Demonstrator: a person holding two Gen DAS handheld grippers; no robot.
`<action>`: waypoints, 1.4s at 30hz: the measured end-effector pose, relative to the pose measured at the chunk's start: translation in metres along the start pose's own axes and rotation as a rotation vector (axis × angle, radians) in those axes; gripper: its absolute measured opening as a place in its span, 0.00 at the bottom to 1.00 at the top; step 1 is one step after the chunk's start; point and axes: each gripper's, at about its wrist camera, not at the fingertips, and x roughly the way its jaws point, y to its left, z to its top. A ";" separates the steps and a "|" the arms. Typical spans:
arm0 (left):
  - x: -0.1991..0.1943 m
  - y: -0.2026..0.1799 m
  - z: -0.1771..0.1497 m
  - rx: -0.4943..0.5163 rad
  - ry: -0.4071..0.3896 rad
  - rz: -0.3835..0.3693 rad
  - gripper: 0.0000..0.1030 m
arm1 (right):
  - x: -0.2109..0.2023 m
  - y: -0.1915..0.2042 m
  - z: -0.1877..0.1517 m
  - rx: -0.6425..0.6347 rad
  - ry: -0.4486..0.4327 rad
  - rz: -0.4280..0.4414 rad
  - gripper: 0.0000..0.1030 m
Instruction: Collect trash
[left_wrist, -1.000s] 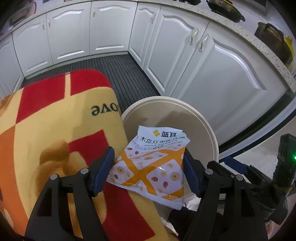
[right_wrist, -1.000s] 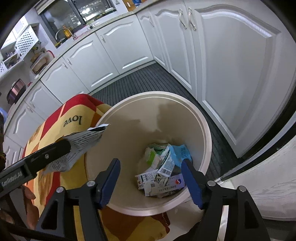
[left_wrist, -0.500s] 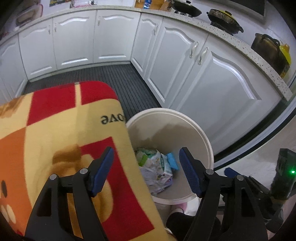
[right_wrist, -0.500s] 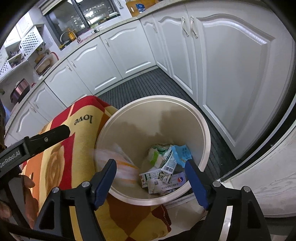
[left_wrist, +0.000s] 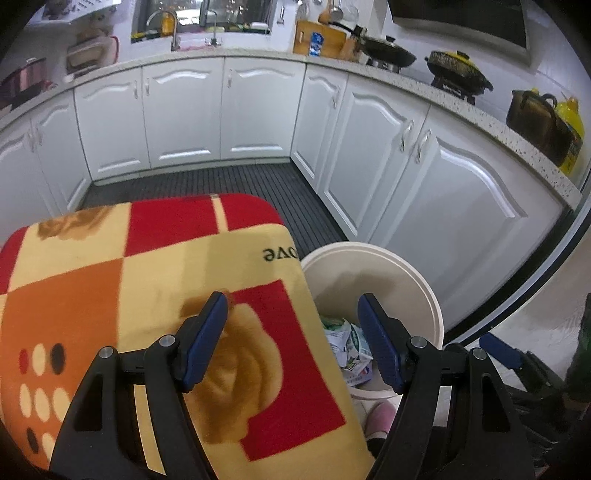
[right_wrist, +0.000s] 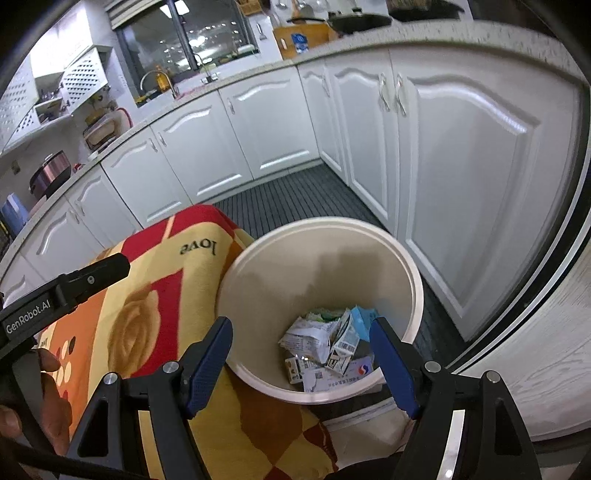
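Note:
A cream round trash bin (right_wrist: 413, 280) stands on the floor beside a table covered with a red, orange and yellow blanket (right_wrist: 147, 295). Several crumpled wrappers and cartons (right_wrist: 328, 350) lie at its bottom. In the left wrist view the bin (left_wrist: 432, 299) is at right, with the wrappers (left_wrist: 349, 347) partly hidden by the blanket (left_wrist: 147, 295). My left gripper (left_wrist: 293, 332) is open and empty above the blanket's edge; it also shows in the right wrist view (right_wrist: 70, 291). My right gripper (right_wrist: 301, 354) is open and empty above the bin.
White kitchen cabinets (left_wrist: 369, 155) run along the back and right, with a dark ribbed floor mat (left_wrist: 258, 181) in front. Pots (left_wrist: 458, 74) stand on the counter. A pink slipper (left_wrist: 378, 417) shows below the bin.
The orange and white snack bag held by my left gripper was let go and fell into the bin. Both grippers have risen and pulled back from the bin.

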 end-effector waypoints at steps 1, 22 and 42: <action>-0.007 0.002 -0.001 0.002 -0.014 0.006 0.70 | -0.006 0.005 0.000 -0.005 -0.017 -0.001 0.73; -0.110 0.024 -0.025 0.028 -0.257 0.097 0.70 | -0.084 0.070 0.001 -0.112 -0.258 -0.019 0.92; -0.128 0.030 -0.032 0.010 -0.313 0.134 0.70 | -0.109 0.092 -0.002 -0.146 -0.339 -0.029 0.94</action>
